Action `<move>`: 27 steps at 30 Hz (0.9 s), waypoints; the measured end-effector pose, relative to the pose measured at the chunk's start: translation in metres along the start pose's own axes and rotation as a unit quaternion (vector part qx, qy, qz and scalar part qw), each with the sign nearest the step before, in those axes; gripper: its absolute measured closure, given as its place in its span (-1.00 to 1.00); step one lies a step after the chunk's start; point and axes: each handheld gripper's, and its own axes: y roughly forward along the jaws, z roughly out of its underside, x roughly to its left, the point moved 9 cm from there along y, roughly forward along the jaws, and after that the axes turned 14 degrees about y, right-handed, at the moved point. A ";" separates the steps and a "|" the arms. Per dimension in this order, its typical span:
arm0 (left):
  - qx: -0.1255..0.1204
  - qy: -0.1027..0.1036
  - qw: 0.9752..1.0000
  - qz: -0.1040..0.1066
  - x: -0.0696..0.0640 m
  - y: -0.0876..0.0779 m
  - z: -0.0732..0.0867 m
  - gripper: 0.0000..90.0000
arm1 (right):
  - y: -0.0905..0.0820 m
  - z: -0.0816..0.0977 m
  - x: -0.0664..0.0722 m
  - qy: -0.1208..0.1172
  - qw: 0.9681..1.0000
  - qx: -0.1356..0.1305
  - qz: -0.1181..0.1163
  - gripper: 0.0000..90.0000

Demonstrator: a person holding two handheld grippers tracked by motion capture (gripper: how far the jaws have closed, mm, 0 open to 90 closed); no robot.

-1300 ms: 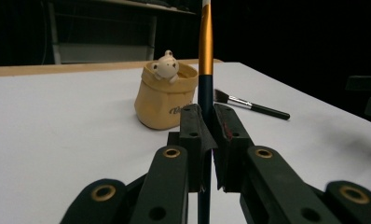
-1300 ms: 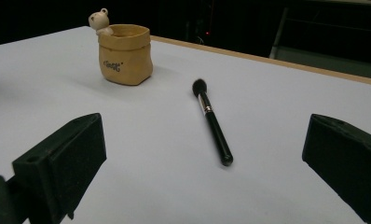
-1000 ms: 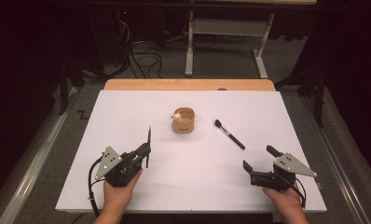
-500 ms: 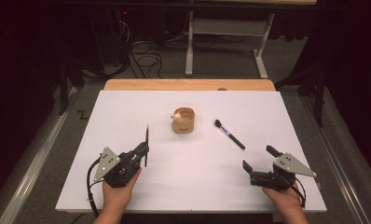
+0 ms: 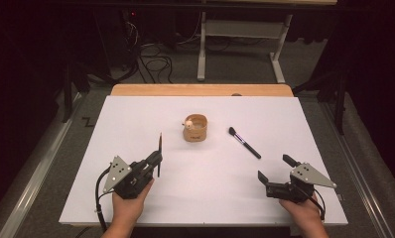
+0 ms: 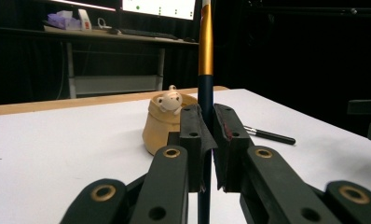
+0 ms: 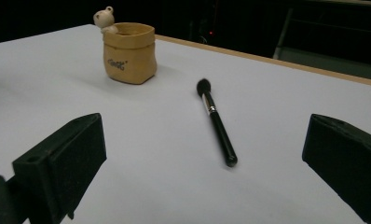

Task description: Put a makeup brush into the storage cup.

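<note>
The left gripper [image 5: 156,161] has its jaws clamped on a slim brush handle [image 6: 205,56], dark with a gold band higher up, which stands upright between the pads and runs out of the top of the left gripper view; in the high view the same brush handle [image 5: 160,148] rises as a thin vertical line just above the gripper, near the left front part of the white tabletop [image 5: 136,124]. The right gripper [image 5: 277,173] has its jaws spread wide with nothing between them, resting low over the right front part of the tabletop in the person's right hand [image 5: 304,213]. Ahead of those wide jaws, a black makeup brush [image 7: 216,122] lies flat on the tabletop, its bristle end pointing away toward the far side; in the high view this makeup brush [image 5: 244,143] lies at a slant, right of centre. Just beyond it and to its left stands a small tan pot [image 5: 195,128] with a little bear figure [image 7: 104,19] at its rim, well apart from both grippers.
</note>
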 end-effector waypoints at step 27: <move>0.006 0.037 0.998 0.050 -0.045 0.027 -0.011 0.85 | 0.025 -0.023 0.095 -0.017 0.989 0.037 -0.142 -0.75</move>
